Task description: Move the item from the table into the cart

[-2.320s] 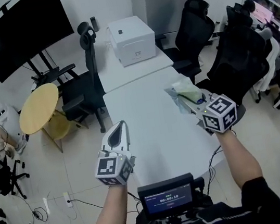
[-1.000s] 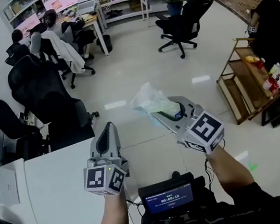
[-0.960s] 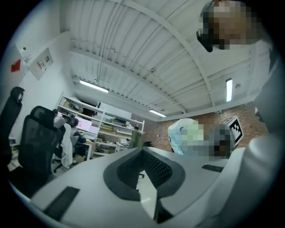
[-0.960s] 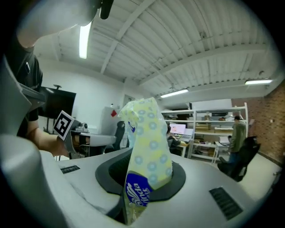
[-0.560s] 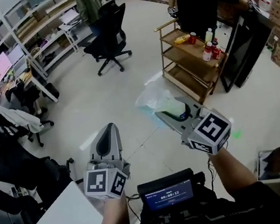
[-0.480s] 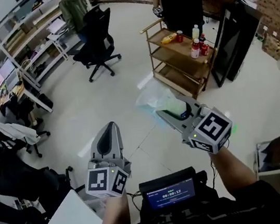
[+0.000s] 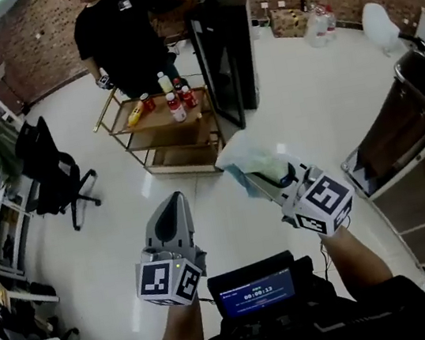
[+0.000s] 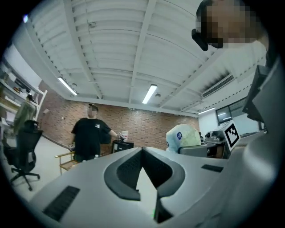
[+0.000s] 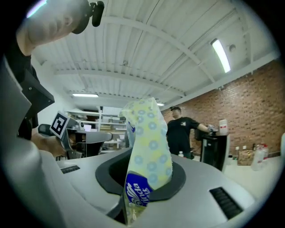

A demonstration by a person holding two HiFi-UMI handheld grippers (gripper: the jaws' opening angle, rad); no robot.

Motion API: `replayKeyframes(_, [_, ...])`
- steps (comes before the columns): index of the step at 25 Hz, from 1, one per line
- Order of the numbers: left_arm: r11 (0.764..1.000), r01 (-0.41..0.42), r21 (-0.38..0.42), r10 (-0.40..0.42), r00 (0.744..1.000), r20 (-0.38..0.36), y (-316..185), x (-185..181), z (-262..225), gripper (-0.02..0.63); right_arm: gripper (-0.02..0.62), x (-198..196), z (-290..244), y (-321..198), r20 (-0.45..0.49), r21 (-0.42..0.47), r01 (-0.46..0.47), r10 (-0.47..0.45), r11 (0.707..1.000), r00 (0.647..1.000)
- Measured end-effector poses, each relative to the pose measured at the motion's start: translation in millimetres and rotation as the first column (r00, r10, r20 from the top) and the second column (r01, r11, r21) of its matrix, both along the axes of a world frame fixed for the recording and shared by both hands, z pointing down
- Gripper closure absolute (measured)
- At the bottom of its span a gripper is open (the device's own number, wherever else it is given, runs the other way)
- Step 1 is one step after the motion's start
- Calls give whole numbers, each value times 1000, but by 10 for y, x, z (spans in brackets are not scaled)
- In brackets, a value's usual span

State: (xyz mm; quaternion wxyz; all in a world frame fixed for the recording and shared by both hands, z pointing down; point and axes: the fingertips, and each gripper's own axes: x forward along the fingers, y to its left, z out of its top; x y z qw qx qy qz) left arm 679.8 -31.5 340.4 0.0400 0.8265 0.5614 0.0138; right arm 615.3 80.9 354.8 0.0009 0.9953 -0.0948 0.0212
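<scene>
A soft tissue pack (image 7: 245, 162), pale green with blue dots, is clamped in my right gripper (image 7: 257, 176) and held in the air over the floor. In the right gripper view the tissue pack (image 9: 149, 164) stands up between the jaws, which press on its lower end. My left gripper (image 7: 172, 205) is shut and empty; in its own view the left gripper (image 8: 142, 149) shows its jaws meeting, with the tissue pack (image 8: 182, 136) off to the right. The wooden cart (image 7: 158, 118) stands ahead on the floor, well beyond both grippers, with bottles (image 7: 176, 103) on its top shelf.
A person in black (image 7: 123, 35) stands behind the cart, one hand on a tall black cabinet (image 7: 226, 51) to its right. An office chair (image 7: 54, 178) is at the left. Dark wooden cabinets (image 7: 398, 132) line the right side.
The view has swung away from the white table and across the room to the cart, which is now ahead. The right gripper has kept hold of the pack; the left stays shut.
</scene>
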Motion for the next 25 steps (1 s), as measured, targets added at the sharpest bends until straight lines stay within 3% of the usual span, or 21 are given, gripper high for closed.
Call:
replayKeyframes(4, [983, -181, -11, 181, 983, -6, 1108, -255, 95, 606, 543, -533, 10, 992, -14, -24, -190, 189, 982, 982])
replayKeyframes(6, [961, -275, -40, 276, 961, 17, 1656, -497, 74, 606, 543, -873, -6, 1451, -18, 5, -269, 269, 963, 963])
replayKeyframes(9, [921, -385, -60, 385, 923, -12, 2527, -969, 16, 606, 543, -1489, -81, 2107, -41, 10, -379, 379, 925, 925])
replayKeyframes(13, [859, -511, -43, 511, 859, -3, 3749, -1806, 66, 606, 543, -2493, -104, 3088, -44, -9, -515, 514, 857, 857])
replayKeyframes(18, [765, -642, -39, 642, 766, -10, 4992, -2841, -53, 606, 543, -3667, -164, 4174, -55, -19, -669, 667, 743, 743])
replayKeyframes(20, [720, -693, -39, 693, 721, -15, 5454, -3257, -93, 606, 543, -4094, -185, 4552, -66, -11, -722, 720, 692, 691])
replayKeyframes(21, [686, -727, -36, 727, 686, -21, 5670, -3484, -100, 606, 543, -4312, -183, 4722, -70, -7, -750, 748, 662, 660])
replayKeyframes(25, [510, -859, -51, 857, 512, -54, 6457, -4385, -132, 606, 543, -5151, -185, 5291, -89, -29, -861, 856, 508, 509])
